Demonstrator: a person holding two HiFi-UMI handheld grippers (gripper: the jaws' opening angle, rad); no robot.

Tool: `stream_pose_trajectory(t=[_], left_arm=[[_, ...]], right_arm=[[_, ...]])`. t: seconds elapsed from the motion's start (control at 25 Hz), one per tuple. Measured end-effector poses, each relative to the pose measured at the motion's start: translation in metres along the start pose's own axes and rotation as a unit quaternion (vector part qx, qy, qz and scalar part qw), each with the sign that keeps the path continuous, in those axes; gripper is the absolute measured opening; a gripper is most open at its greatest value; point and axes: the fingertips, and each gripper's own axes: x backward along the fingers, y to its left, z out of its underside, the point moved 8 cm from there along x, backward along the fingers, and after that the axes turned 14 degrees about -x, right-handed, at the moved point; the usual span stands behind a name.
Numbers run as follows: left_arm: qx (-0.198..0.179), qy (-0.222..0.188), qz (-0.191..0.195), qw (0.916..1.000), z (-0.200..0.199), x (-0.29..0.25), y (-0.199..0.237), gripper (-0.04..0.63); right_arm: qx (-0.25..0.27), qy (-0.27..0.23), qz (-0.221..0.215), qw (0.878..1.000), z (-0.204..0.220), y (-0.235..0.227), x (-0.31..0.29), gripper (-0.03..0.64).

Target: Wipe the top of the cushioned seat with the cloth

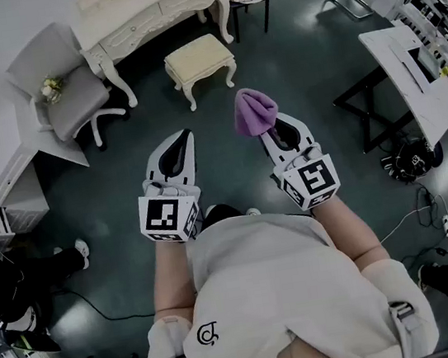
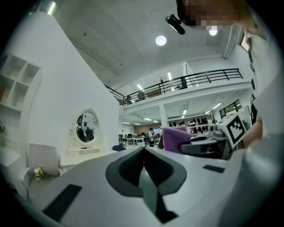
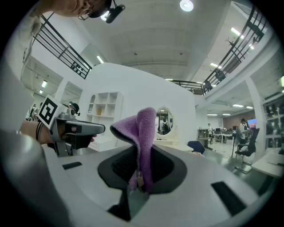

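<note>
The cushioned seat [image 1: 199,56] is a cream stool with carved legs, standing on the dark floor ahead of me. A purple cloth [image 1: 254,111] bunches up out of my right gripper [image 1: 269,128], which is shut on it; the right gripper view has the cloth [image 3: 141,137] rising from between the closed jaws. My left gripper [image 1: 181,141] is shut and holds nothing, and in its own view the jaws meet with nothing between them [image 2: 144,162]. Both grippers are held in the air, nearer to me than the stool and well apart from it.
A cream dressing table [image 1: 151,14] stands behind the stool, with a grey armchair [image 1: 68,93] to its left. A white desk [image 1: 413,79] and black frame [image 1: 373,114] stand at the right. Cables [image 1: 429,214] lie on the floor at the right. A person sits at the lower left [image 1: 21,275].
</note>
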Motion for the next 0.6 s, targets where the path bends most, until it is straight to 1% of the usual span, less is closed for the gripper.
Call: stream_pose_trajectory(t=[0.32, 0.48, 0.6], left_arm=[[0.001, -0.003, -0.002, 1.0000, 0.000, -0.013, -0.016, 0.014], [0.000, 0.001, 0.002, 1.0000, -0.001, -0.020, -0.023, 0.014], [0.001, 0.006, 0.002, 1.0000, 0.000, -0.026, -0.028, 0.014]], right_arm=[[-0.003, 0.006, -0.001, 1.000, 0.004, -0.021, 0.008, 0.067], [-0.023, 0.002, 0.005, 1.000, 0.002, -0.036, 0.012, 0.069], [-0.026, 0.004, -0.001, 1.000, 0.003, -0.042, 0.015, 0.072]])
